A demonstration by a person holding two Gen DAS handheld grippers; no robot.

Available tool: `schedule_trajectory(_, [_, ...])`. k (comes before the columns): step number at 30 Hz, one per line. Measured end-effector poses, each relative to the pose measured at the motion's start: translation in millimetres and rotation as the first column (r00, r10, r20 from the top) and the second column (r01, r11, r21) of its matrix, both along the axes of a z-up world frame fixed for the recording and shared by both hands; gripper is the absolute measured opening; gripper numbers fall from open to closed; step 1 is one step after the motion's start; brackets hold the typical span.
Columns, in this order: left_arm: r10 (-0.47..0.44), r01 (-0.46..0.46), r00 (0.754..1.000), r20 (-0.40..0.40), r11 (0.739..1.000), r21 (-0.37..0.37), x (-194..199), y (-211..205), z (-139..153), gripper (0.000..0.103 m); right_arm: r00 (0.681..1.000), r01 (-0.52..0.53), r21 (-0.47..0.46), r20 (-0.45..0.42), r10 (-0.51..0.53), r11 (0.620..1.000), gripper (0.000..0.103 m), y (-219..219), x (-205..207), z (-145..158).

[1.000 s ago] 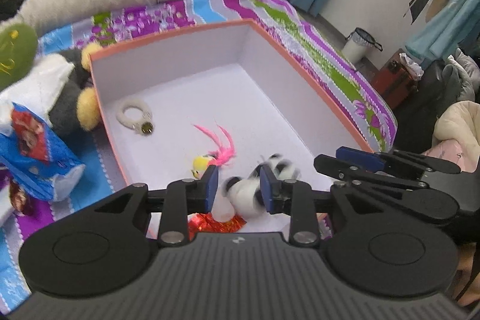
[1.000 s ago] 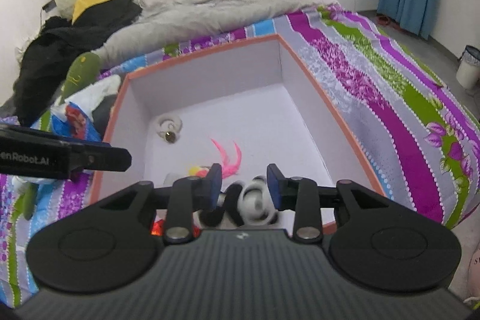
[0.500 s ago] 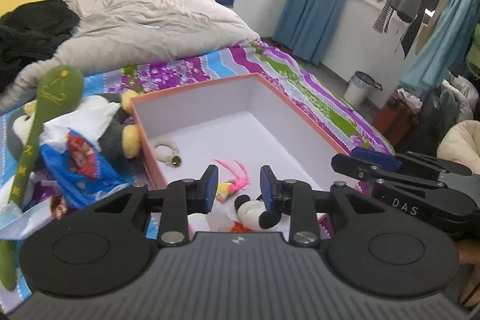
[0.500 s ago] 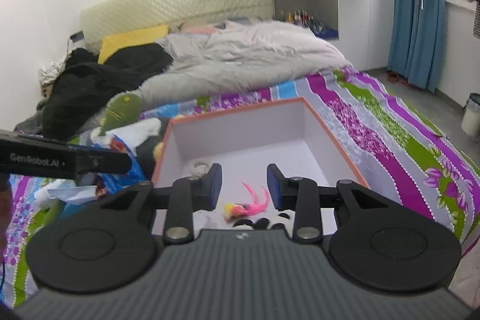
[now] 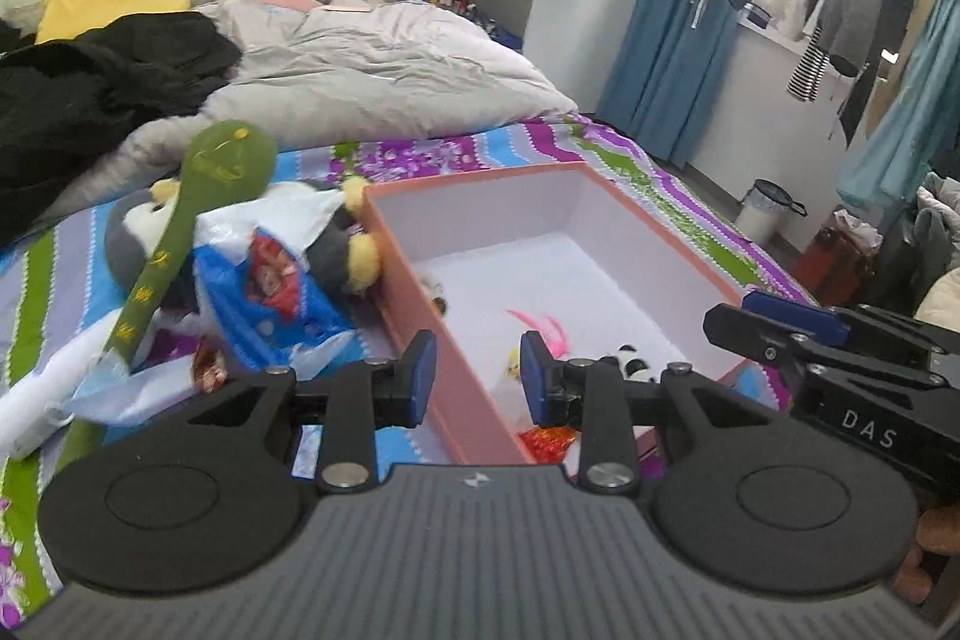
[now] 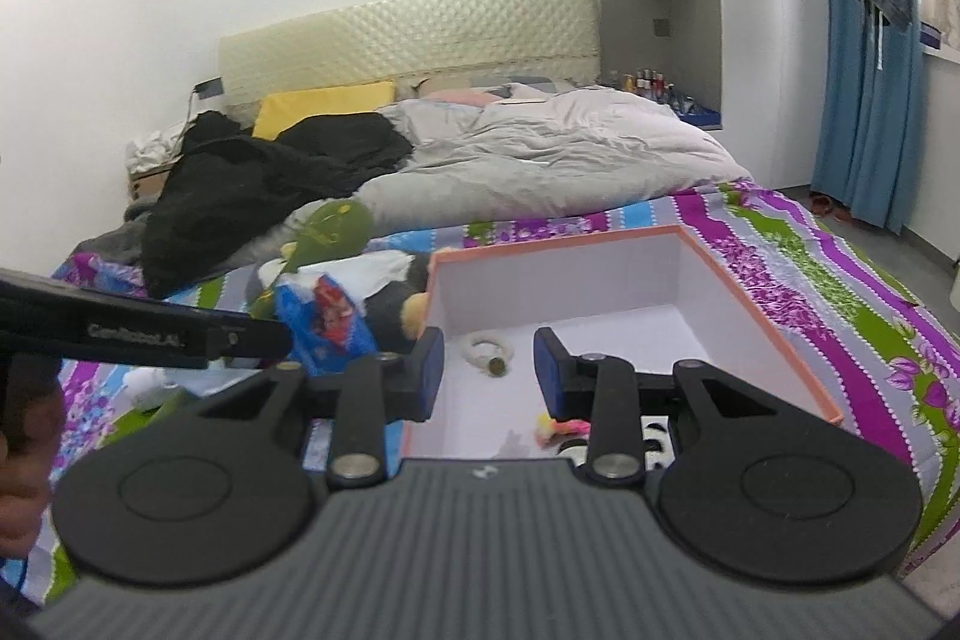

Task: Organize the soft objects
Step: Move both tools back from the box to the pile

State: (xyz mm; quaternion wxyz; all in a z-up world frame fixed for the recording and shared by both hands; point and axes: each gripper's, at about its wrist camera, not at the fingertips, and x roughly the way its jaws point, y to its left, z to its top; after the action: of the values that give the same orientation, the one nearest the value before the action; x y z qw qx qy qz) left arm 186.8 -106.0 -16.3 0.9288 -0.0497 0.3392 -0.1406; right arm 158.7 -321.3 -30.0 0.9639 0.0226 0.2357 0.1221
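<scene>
An orange box with a white inside (image 5: 654,244) (image 6: 774,322) lies on the striped bed. In it are a small panda toy (image 5: 627,369), a yellow toy with pink feathers (image 5: 540,328) (image 6: 561,425), a white ring toy (image 6: 489,349) and a red foil piece (image 5: 549,443). Left of the box lie a penguin plush (image 5: 336,244) (image 6: 390,307), a long green plush (image 5: 204,196) and a blue plastic bag (image 5: 270,304) (image 6: 327,319). My left gripper (image 5: 471,376) is open and empty above the box's left wall. My right gripper (image 6: 489,379) is open and empty above the box.
A grey duvet (image 5: 372,64) and black clothes (image 6: 264,184) cover the far half of the bed. A white bin (image 5: 768,211) and piled clothes (image 5: 936,244) stand on the floor to the right. Blue curtains (image 6: 870,88) hang at the window.
Both grippers have let go of the panda toy, which now lies in the box. Both have risen and drawn back from the box, and the left has shifted left.
</scene>
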Motion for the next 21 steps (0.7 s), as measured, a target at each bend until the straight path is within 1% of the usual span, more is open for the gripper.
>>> schedule_trajectory(2, [0.016, -0.016, 1.0, -0.004, 1.0, 0.005, -9, 7, -5, 0.035, 1.0, -0.013, 0.001, -0.005, 0.013, 1.0, 0.036, 7, -3, -3])
schedule_trajectory(5, [0.039, -0.039, 0.999, -0.021, 0.999, -0.007, -20, 17, -15, 0.035, 0.999, -0.035, -0.009, -0.005, 0.035, 0.999, 0.036, 19, -10, -7])
schedule_trajectory(8, [0.061, -0.06, 0.998, -0.035, 0.998, 0.006, -31, 27, -27, 0.035, 0.998, -0.054, -0.021, -0.014, 0.053, 0.998, 0.036, 31, -14, -11])
schedule_trajectory(11, [0.08, -0.08, 0.995, -0.055, 0.997, -0.003, -42, 39, -39, 0.035, 0.998, -0.064, -0.034, -0.029, 0.063, 0.997, 0.036, 44, -19, -18])
schedule_trajectory(13, [0.104, -0.104, 0.992, -0.065, 0.995, 0.009, -48, 48, -46, 0.035, 0.996, -0.08, -0.036, -0.042, 0.078, 0.996, 0.036, 54, -22, -23])
schedule_trajectory(16, [0.133, -0.133, 0.988, -0.085, 0.991, -0.003, -58, 63, -57, 0.035, 0.994, -0.101, -0.061, -0.047, 0.098, 0.993, 0.036, 70, -29, -28])
schedule_trajectory(21, [0.198, -0.198, 0.976, -0.094, 0.98, 0.003, -74, 88, -70, 0.035, 0.99, -0.134, -0.095, -0.046, 0.131, 0.986, 0.036, 95, -38, -36])
